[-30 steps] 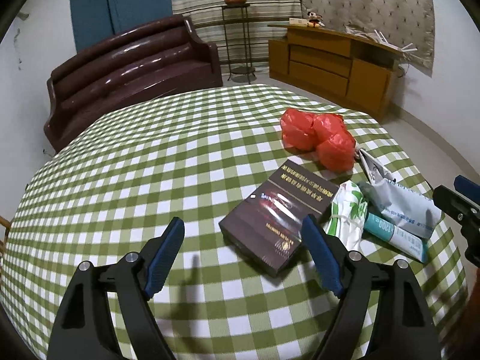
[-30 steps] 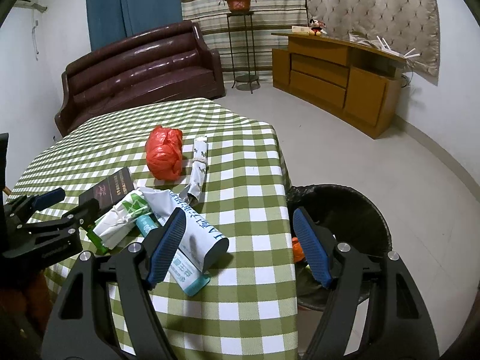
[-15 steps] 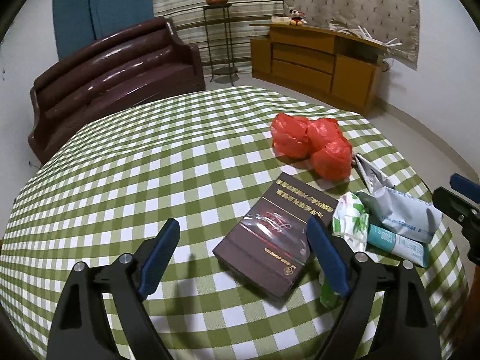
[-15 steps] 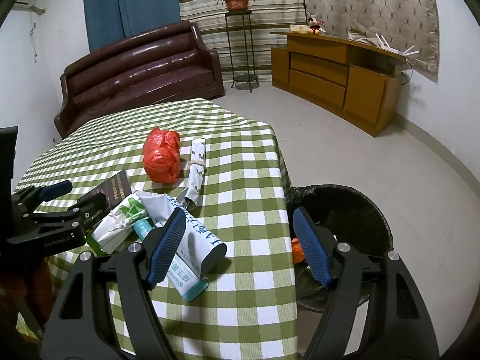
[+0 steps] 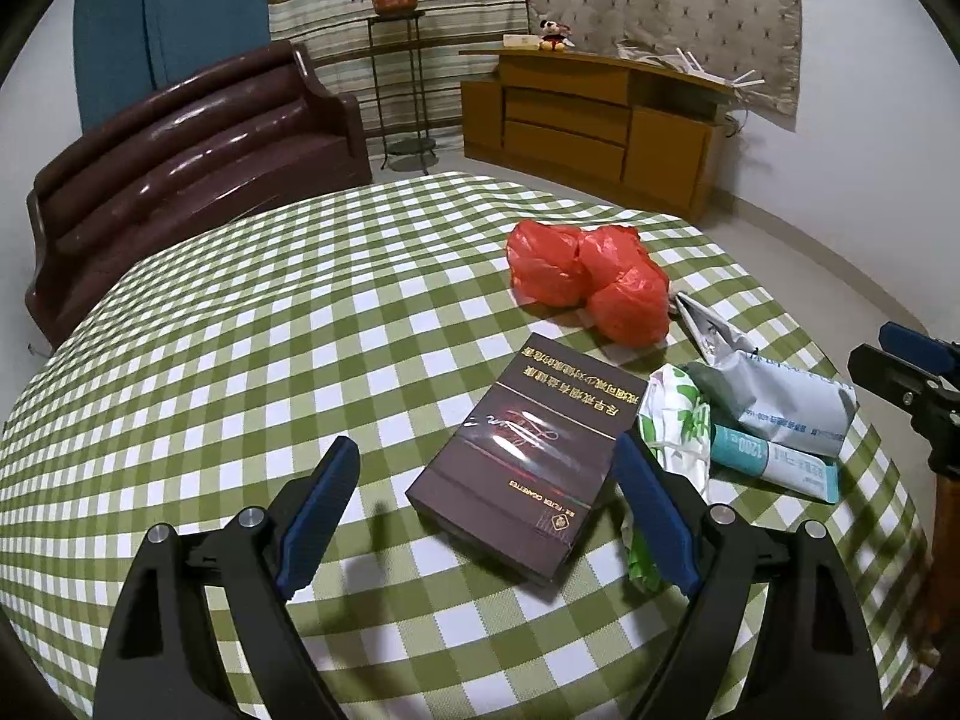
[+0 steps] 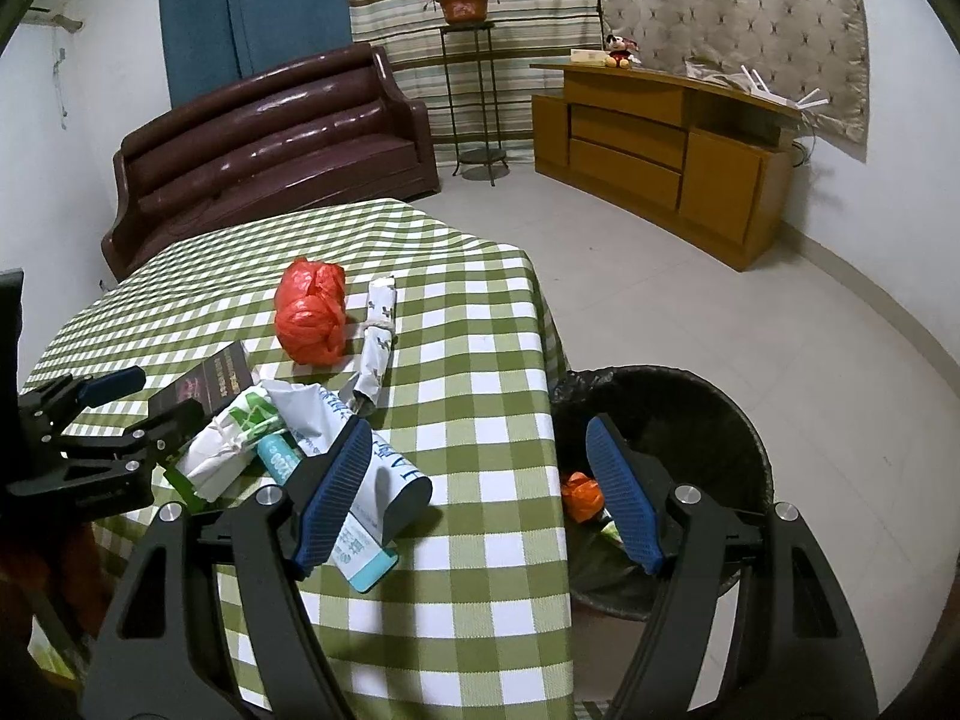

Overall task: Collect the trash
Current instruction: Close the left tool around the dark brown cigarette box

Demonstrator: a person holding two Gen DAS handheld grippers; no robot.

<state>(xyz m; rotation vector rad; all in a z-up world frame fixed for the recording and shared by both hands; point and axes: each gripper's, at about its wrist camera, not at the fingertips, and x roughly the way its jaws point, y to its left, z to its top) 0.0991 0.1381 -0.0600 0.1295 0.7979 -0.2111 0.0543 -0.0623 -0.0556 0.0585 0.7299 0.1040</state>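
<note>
A green-checked table [image 5: 240, 360] holds trash at its right end. A dark brown cigarette carton [image 5: 528, 456] lies flat just ahead of my left gripper [image 5: 483, 468], which hovers open above it without touching. To the carton's right are a white-and-green wrapper [image 5: 675, 414], a crumpled grey mailer bag [image 5: 774, 396] and a teal toothpaste box [image 5: 774, 462]. A red plastic bag [image 5: 591, 288] sits further back. My right gripper [image 6: 477, 438] is open and empty over the table's edge, its left finger above the mailer bag [image 6: 336, 414]. A black bin [image 6: 690, 414] stands on the floor below.
A rolled white paper [image 6: 378, 336] lies beside the red bag [image 6: 312, 312]. Orange trash [image 6: 582, 495] is in the bin. A brown sofa [image 6: 270, 144], a plant stand [image 6: 474, 90] and a wooden cabinet [image 6: 666, 144] line the far walls. Tiled floor [image 6: 750, 312] spreads right of the table.
The left gripper's jaws have widened a little and it has swung right, so the carton now sits between its fingers. The right gripper has not moved.
</note>
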